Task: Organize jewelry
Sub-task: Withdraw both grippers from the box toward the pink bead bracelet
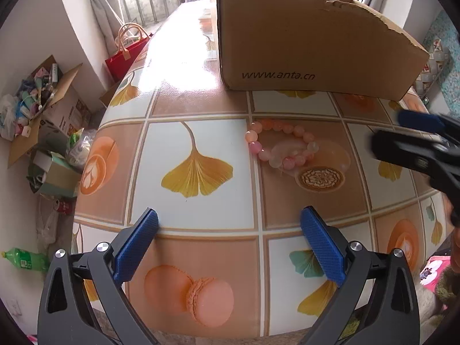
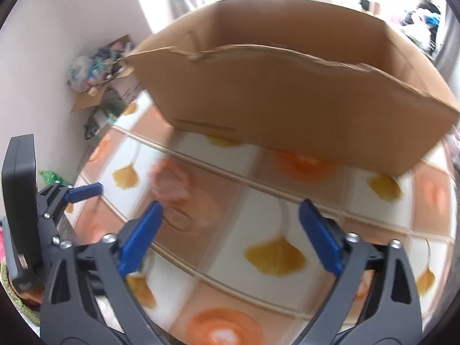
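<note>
While I look along the left gripper, its two blue-padded fingers stand wide apart with nothing between them, poised above the patterned tablecloth. Ahead of the fingertips and toward the right-hand finger lies the pink beaded bracelet, flat on a tan square of the cloth, well clear of both pads. Beyond the bracelet stands the open cardboard box, its torn upper edge facing me. At the right edge of this view I see the right gripper, blurred, near the bracelet but apart from it. Through the right wrist camera, the right gripper also has its fingers spread wide and empty; the bracelet appears as a pink smear just beyond the left-hand fingertip, not between the pads. The left gripper shows farther to that side, and the box fills the view ahead of both fingers.
</note>
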Tool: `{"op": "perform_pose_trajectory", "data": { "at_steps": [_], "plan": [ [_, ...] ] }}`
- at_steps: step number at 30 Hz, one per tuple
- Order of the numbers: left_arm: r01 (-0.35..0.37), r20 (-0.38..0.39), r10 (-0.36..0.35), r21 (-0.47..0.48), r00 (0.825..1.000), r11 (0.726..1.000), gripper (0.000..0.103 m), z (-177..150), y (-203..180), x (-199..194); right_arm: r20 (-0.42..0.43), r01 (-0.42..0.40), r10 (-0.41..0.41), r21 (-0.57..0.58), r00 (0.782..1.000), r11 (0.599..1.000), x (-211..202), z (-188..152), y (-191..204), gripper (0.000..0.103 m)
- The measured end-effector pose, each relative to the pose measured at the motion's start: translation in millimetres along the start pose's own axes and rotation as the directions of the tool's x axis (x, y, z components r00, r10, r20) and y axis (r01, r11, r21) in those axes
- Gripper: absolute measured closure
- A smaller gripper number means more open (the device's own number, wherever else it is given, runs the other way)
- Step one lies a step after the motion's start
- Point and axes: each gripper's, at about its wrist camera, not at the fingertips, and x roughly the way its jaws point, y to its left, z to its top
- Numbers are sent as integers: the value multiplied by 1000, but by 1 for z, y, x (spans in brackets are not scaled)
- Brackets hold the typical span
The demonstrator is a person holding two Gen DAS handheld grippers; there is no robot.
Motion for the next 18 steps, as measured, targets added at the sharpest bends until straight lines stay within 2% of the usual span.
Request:
{"op": "perform_pose_trajectory", "data": {
  "at_steps": [1,7,12,14,18],
  "plan": [
    [0,1,0,-1,1000,1000,6,-1,0,-1,-2,3,-3,-19,1000,1000,4,3,6,29],
    [-3,5,3,-2,1000,1000,6,-4,0,-3,-31,-4,1,-73,1000,997,30,16,25,48],
    [-6,2,6,3,1000,1000,6,-3,-1,-3,-57,0,-7,-113,998,994,42,21,29,58],
    [-6,4,6,12,1000,1000,6,-3,-1,-4,-49,21,-28,-141,998,990,43,19,32,60],
    [-3,19,3,19,1000,1000,6,-6,-1,-5,-39,62,-71,-190,997,980,43,16,35,70]
  ]
}}
